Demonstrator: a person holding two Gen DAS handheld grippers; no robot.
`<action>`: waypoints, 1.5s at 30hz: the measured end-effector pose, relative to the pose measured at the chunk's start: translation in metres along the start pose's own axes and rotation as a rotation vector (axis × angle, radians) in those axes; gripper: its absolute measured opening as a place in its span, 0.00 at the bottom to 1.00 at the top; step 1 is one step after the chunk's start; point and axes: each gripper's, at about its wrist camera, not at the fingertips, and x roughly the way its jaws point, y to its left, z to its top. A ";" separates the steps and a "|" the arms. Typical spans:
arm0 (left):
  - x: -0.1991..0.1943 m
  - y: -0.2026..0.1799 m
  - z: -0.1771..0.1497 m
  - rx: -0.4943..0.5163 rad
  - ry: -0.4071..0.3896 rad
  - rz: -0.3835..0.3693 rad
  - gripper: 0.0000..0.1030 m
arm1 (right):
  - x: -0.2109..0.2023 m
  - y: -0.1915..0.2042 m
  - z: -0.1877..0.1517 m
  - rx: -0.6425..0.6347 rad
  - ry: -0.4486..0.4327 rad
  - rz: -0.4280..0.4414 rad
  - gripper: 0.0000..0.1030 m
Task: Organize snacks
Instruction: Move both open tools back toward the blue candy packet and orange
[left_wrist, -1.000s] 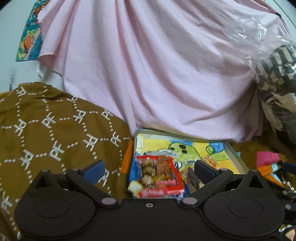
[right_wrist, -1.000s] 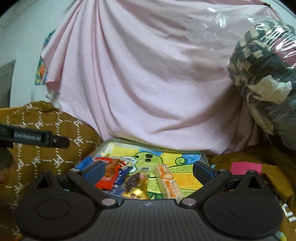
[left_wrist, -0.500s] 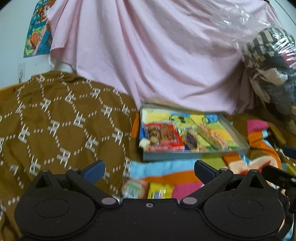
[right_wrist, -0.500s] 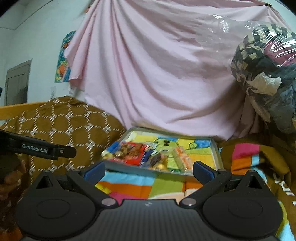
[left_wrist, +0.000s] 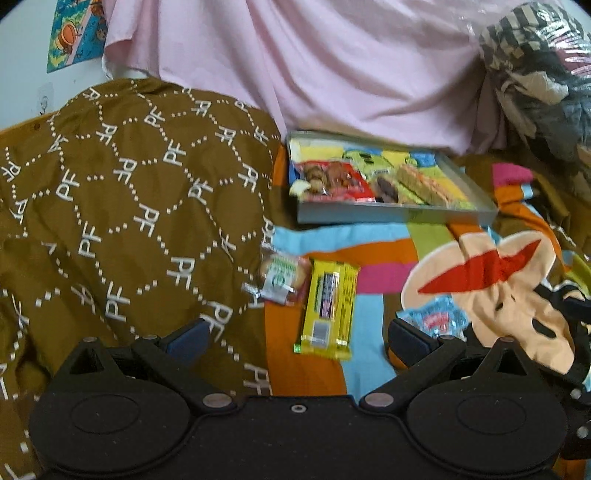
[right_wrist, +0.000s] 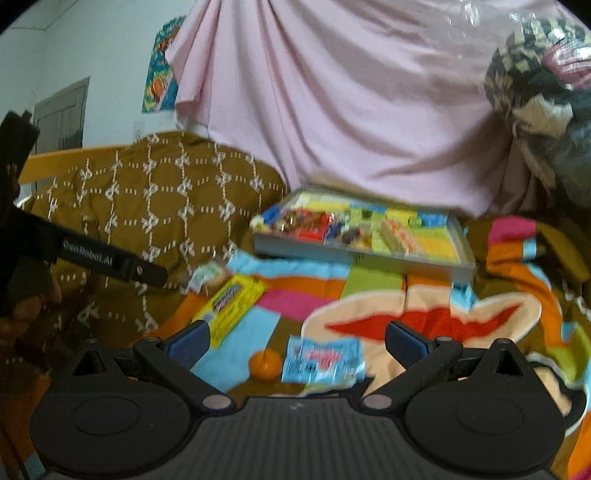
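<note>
Snacks are lying loose on the colourful blanket (left_wrist: 384, 236) in front of the tray (left_wrist: 391, 214): a yellow packet (left_wrist: 328, 302), a round clear-wrapped biscuit (left_wrist: 282, 275) just beside it, a blue packet (right_wrist: 323, 360) and a small orange sweet (right_wrist: 264, 363). Picking well probably means straddling one flat packet squarely, pressing into the soft cloth before closing. The left gripper (left_wrist: 297, 334) is gaping wide, holding nothing; the right gripper (right_wrist: 297, 334) is likewise spread and empty, hovering over the blue packet.
</note>
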 end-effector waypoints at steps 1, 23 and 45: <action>0.000 0.000 -0.002 0.002 0.009 -0.002 0.99 | 0.000 0.001 -0.004 0.006 0.015 0.000 1.00; 0.033 0.000 -0.020 0.007 0.152 -0.007 0.99 | 0.025 0.011 -0.029 0.033 0.198 -0.001 1.00; 0.095 0.005 -0.011 -0.124 0.134 -0.044 0.99 | 0.056 0.011 -0.033 -0.019 0.211 0.023 1.00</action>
